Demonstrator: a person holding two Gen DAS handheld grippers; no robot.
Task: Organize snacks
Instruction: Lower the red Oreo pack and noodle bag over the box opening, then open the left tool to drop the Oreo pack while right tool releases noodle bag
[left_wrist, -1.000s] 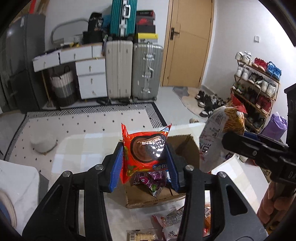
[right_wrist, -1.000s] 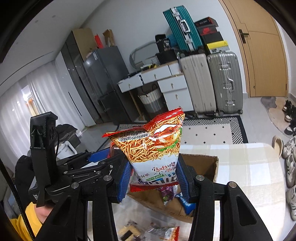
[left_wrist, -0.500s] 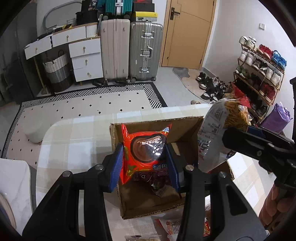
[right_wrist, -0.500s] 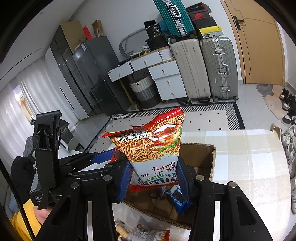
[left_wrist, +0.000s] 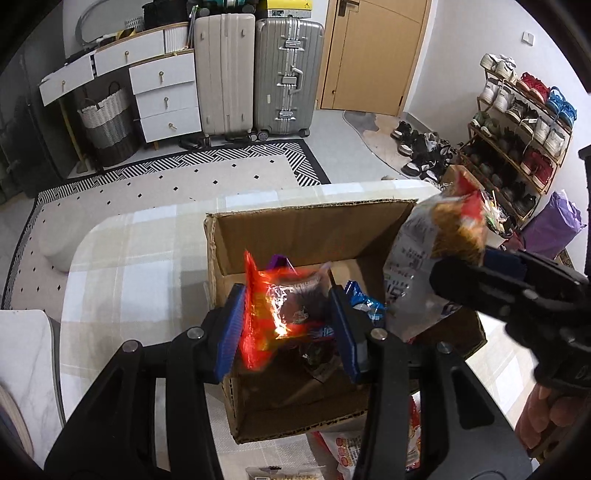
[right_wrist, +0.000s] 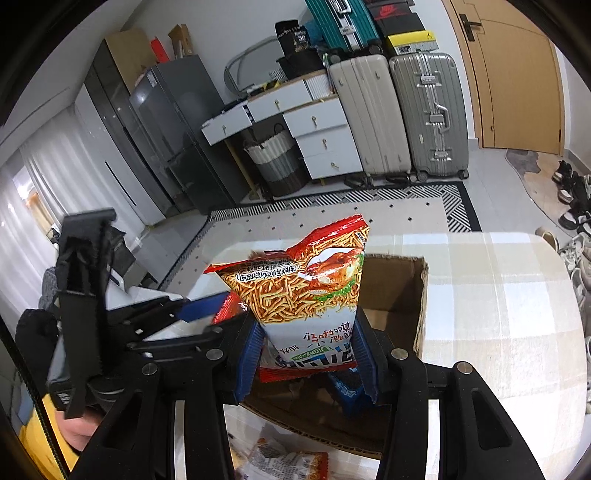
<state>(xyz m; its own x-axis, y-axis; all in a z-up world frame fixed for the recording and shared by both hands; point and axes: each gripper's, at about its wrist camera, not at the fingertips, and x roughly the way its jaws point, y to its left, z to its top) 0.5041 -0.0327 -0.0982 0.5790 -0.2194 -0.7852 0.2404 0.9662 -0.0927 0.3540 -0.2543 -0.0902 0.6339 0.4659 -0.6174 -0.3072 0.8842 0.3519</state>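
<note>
An open cardboard box (left_wrist: 317, 229) stands on the checked table (left_wrist: 140, 258). My left gripper (left_wrist: 288, 325) is over the box with its jaws spread; the red snack packet (left_wrist: 273, 314) between them is blurred and tilted, seemingly dropping free. My right gripper (right_wrist: 306, 350) is shut on a noodle-snack bag (right_wrist: 306, 291) and holds it upright above the box (right_wrist: 402, 295). The bag also shows in the left wrist view (left_wrist: 428, 266), at the box's right side. Blue and purple packets (left_wrist: 362, 299) lie inside the box.
More snack packets lie on the table in front of the box (left_wrist: 343, 446) (right_wrist: 280, 461). Beyond the table are a patterned rug (left_wrist: 184, 173), suitcases (left_wrist: 255, 70), white drawers (left_wrist: 162, 88) and a shoe rack (left_wrist: 517, 136) at the right.
Both grippers have moved down and forward over the box. The left jaws have widened and the red packet has tilted and blurred. The right still grips the noodle bag.
</note>
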